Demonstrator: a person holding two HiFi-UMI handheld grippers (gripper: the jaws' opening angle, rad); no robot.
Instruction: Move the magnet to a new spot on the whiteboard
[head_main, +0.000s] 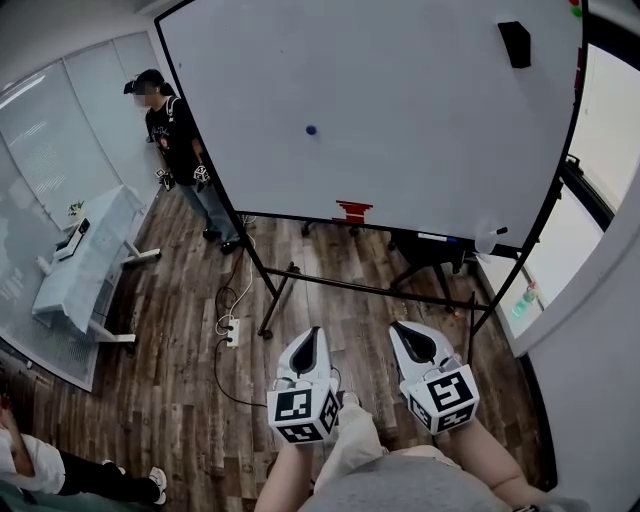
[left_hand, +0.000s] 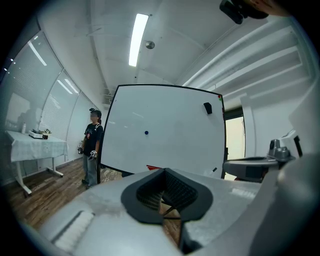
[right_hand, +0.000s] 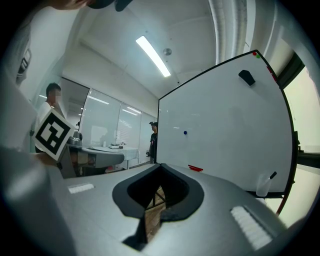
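A small blue magnet (head_main: 311, 130) sticks near the middle of the big whiteboard (head_main: 420, 130), which stands on a black wheeled frame. The left gripper view also shows the magnet (left_hand: 146, 133), and so does the right gripper view (right_hand: 185, 133). Both grippers are held low and close to my body, far short of the board. My left gripper (head_main: 310, 342) is shut with nothing in it, its jaws (left_hand: 167, 200) pointing at the board. My right gripper (head_main: 408, 338) is beside it, also shut and empty (right_hand: 155, 200).
A black eraser (head_main: 514, 44) clings to the board's upper right, and a red item (head_main: 352, 210) sits at its lower edge. A person (head_main: 178, 140) stands left of the board by a covered table (head_main: 90, 250). A power strip (head_main: 232, 330) and cable lie on the wood floor.
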